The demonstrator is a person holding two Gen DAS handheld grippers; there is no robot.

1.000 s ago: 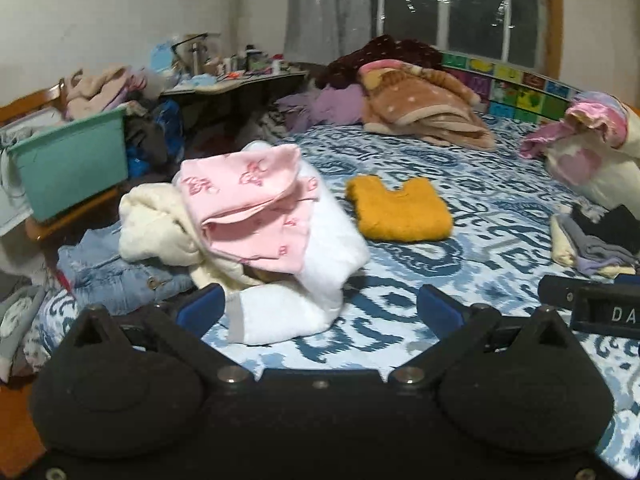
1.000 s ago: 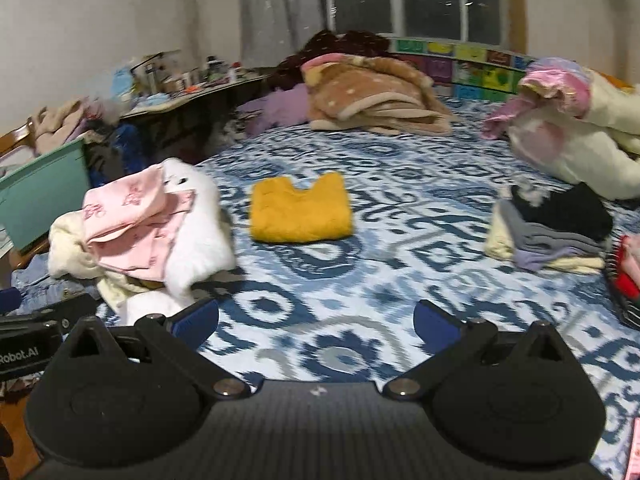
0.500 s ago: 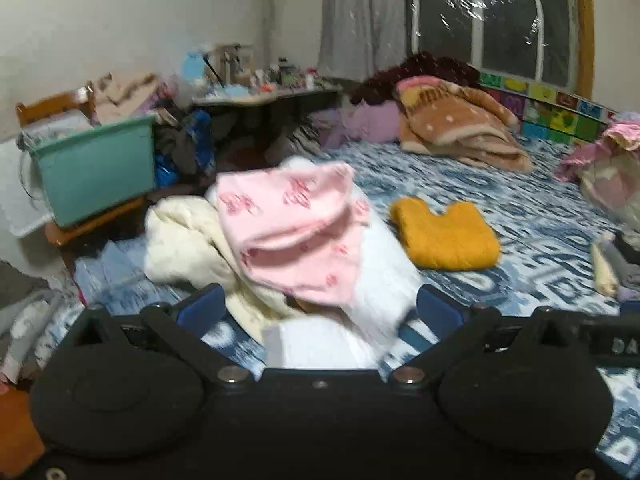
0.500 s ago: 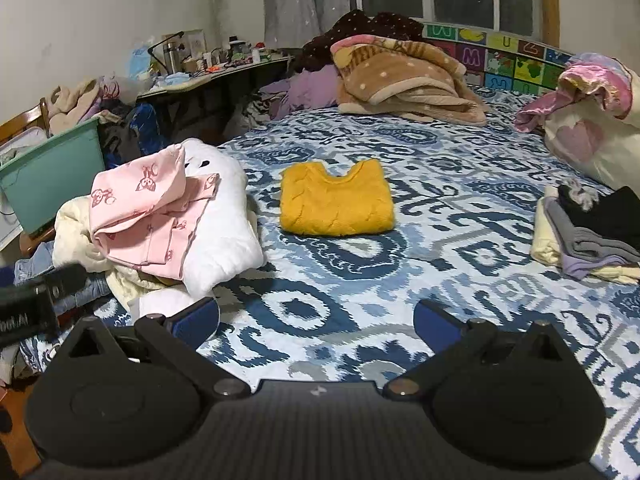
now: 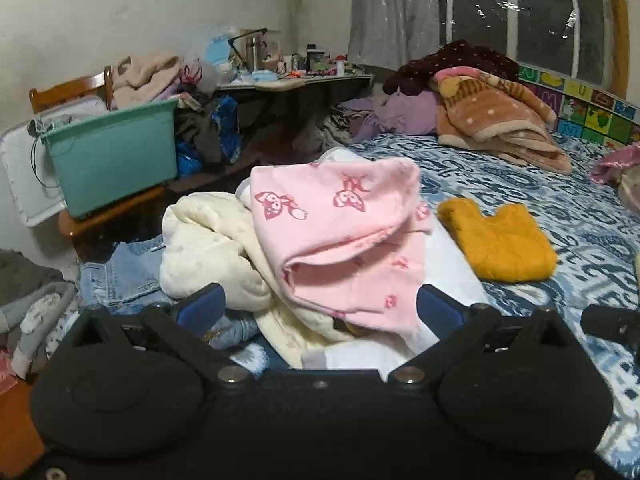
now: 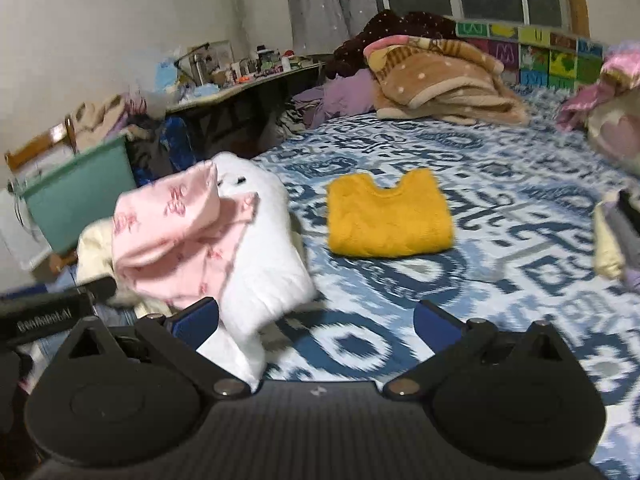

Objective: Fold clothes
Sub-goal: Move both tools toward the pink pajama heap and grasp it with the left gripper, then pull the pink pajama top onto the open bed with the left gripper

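Observation:
A pile of unfolded clothes lies at the bed's left edge: a pink printed garment (image 5: pixel 340 232) (image 6: pixel 176 236) on top, a white fleece piece (image 6: pixel 264 248) (image 5: pixel 360 356), a cream one (image 5: pixel 208 248) and jeans (image 5: pixel 120 276). A folded yellow sweater (image 5: pixel 500 240) (image 6: pixel 386 218) rests flat on the blue patterned bedspread (image 6: pixel 500 208). My left gripper (image 5: pixel 318 308) is open, its fingertips straddling the near edge of the pile. My right gripper (image 6: pixel 316 316) is open too, just right of the pile, with the white piece by its left fingertip (image 6: pixel 196 318).
A green plastic bin (image 5: pixel 116 156) sits on a wooden chair left of the bed. A cluttered desk (image 5: pixel 296 80) stands behind. Blankets (image 6: pixel 440 76) are heaped at the headboard. A stack of folded clothes (image 6: pixel 616 236) lies at the right.
Both grippers have moved left and closer to the clothes pile; the left one now reaches its near edge. Both stayed open and nothing was grasped.

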